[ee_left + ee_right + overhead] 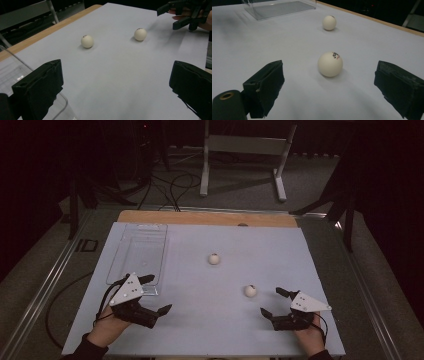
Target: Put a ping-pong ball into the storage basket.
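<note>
Right claw (274, 302) gapes wide, empty, lined up on near ball (250, 291); left claw (156, 294) likewise open beside tray (138, 251).

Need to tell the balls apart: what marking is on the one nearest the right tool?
Black-and-red print on the white ball, clearest in the right gripper view.

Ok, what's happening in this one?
A person holds a gripper in each hand over a white table. Two white balls lie loose on it. The right gripper is open and lined up on the near ball, not yet touching it. The left gripper is open too, beside a clear plastic tray that looks empty. The far ball sits untouched toward the middle.
</note>
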### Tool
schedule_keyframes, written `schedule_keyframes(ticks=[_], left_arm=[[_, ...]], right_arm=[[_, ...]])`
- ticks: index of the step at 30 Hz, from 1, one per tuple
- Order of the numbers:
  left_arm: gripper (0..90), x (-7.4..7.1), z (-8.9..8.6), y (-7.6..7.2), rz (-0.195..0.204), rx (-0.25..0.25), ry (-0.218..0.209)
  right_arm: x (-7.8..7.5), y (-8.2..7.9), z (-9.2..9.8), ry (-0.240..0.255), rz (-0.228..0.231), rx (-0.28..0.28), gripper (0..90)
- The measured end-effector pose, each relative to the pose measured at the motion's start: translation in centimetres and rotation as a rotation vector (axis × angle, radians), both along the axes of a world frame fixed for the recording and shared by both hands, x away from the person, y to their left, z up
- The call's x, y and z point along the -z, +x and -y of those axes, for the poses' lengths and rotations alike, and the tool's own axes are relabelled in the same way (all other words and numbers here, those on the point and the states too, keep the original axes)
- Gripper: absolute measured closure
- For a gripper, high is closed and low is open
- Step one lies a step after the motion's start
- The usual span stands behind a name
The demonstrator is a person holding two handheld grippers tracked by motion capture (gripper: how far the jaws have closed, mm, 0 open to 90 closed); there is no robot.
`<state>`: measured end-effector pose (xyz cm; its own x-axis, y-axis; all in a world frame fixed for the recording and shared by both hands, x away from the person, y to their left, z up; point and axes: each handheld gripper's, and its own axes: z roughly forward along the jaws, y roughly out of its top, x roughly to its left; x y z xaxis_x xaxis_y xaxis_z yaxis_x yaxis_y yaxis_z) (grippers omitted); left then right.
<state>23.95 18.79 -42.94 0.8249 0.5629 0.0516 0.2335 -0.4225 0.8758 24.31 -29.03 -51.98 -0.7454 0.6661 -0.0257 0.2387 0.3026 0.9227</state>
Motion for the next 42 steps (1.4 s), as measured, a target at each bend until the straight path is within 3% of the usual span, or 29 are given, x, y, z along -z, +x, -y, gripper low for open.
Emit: schedule_keyframes(ticks=[11,22,29,42], left_arm=[[0.2,-1.5,2.2,1.1,-0.009,0.059,0.027],[0.2,-2.8,4.7,2.2,-0.05,0.118,0.062],[0.2,-3.2,6.2,3.1,-0.066,0.131,0.074],[0.2,-3.4,8.8,4.8,-0.129,0.148,0.108]], right_arm=[[0.0,0.0,0.0,0.003,-0.004,-0.001,9.1],[0.0,0.0,-0.1,-0.002,-0.008,-0.006,9.1],[0.0,0.0,0.0,0.004,-0.007,-0.005,9.0],[0.1,0.1,-0.2,0.006,-0.013,-0.012,9.1]])
